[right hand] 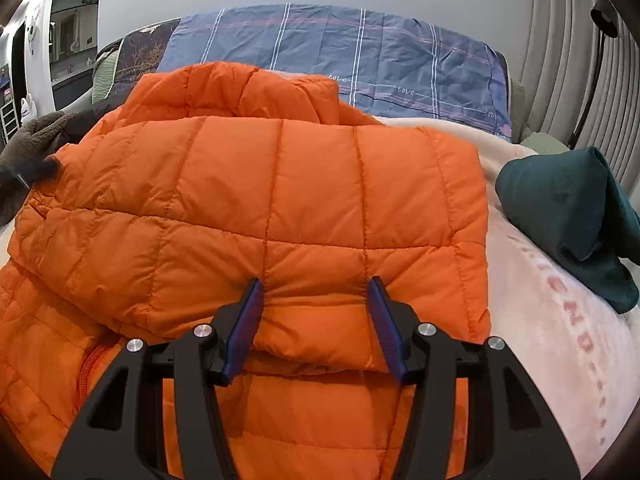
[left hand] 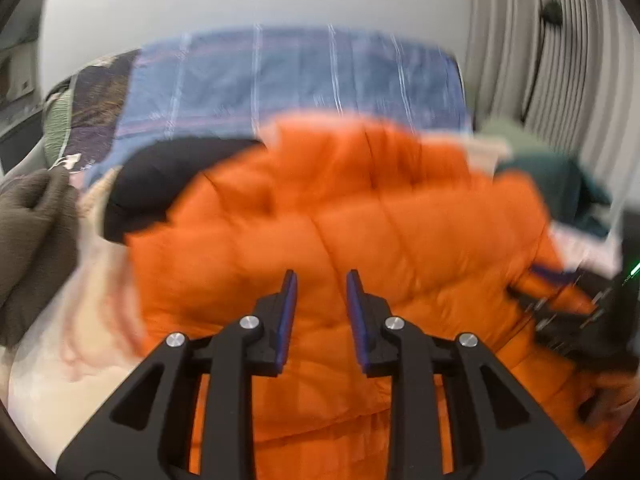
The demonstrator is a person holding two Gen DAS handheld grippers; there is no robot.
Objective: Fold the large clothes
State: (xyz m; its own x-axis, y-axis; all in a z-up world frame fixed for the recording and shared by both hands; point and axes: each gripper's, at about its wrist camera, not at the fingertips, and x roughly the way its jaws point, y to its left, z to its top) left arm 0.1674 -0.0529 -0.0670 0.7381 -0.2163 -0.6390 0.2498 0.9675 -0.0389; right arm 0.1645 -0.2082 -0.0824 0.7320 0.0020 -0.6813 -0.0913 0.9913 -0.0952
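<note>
Right gripper (right hand: 315, 284) astride orange jacket (right hand: 280, 184) fold

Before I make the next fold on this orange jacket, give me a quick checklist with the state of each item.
1. Left gripper free of fabric: ok, jaws apart with nothing between them.
2. Right gripper free: cannot tell, jaws apart and straddling a bulge of the jacket, contact unclear.
3. Top half folded over the lower half: ok in the right view.
4. Folded edge square: cannot tell, left view is blurred.
5. Space on the blanket to the right: ok, the green garment lies apart.
6. Brown garment clear on the left: not ok, it touches the jacket.
</note>
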